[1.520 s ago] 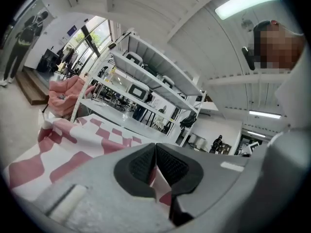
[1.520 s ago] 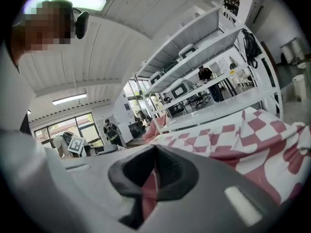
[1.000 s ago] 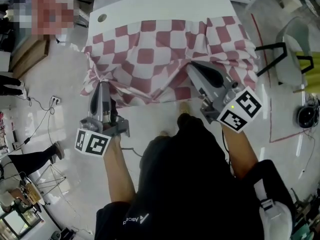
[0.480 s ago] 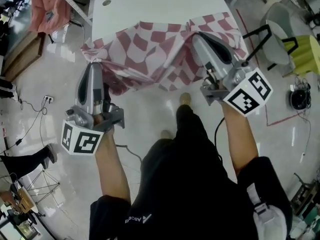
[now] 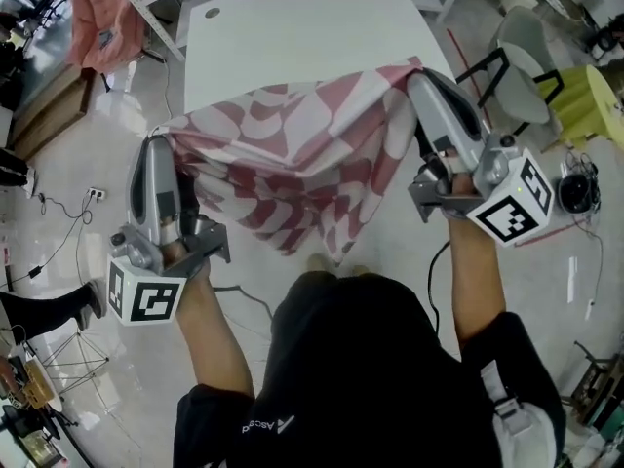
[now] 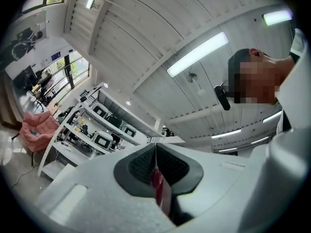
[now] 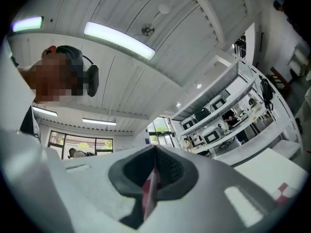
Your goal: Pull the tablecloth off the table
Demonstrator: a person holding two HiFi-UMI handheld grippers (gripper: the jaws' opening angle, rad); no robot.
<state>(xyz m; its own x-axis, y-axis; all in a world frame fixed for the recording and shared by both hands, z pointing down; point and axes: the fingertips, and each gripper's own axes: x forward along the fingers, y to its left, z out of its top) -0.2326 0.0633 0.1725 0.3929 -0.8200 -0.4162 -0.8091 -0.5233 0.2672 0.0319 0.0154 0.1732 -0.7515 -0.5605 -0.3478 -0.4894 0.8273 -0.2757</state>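
The red-and-white checked tablecloth (image 5: 292, 154) hangs in the air between my two grippers, sagging in folds over the floor in front of the white table (image 5: 292, 37). None of the cloth rests on the tabletop in the head view. My left gripper (image 5: 154, 142) is shut on the cloth's left corner. My right gripper (image 5: 419, 74) is shut on its right corner. Both gripper views point up at the ceiling. In the left gripper view, a strip of cloth (image 6: 159, 191) is pinched in the left gripper (image 6: 155, 166). The right gripper (image 7: 154, 166) likewise pinches a cloth edge (image 7: 148, 193).
A rack with a pink cloth (image 5: 97, 22) stands at the far left of the table. A grey chair (image 5: 522, 66) and a yellow object (image 5: 600, 100) are to the right. A cable (image 5: 49, 203) lies on the floor at left. Shelves with machines (image 6: 92, 130) line the room.
Both grippers rose and drew back from the table with the cloth. The cloth slid off the table's near edge and now hangs free between them.
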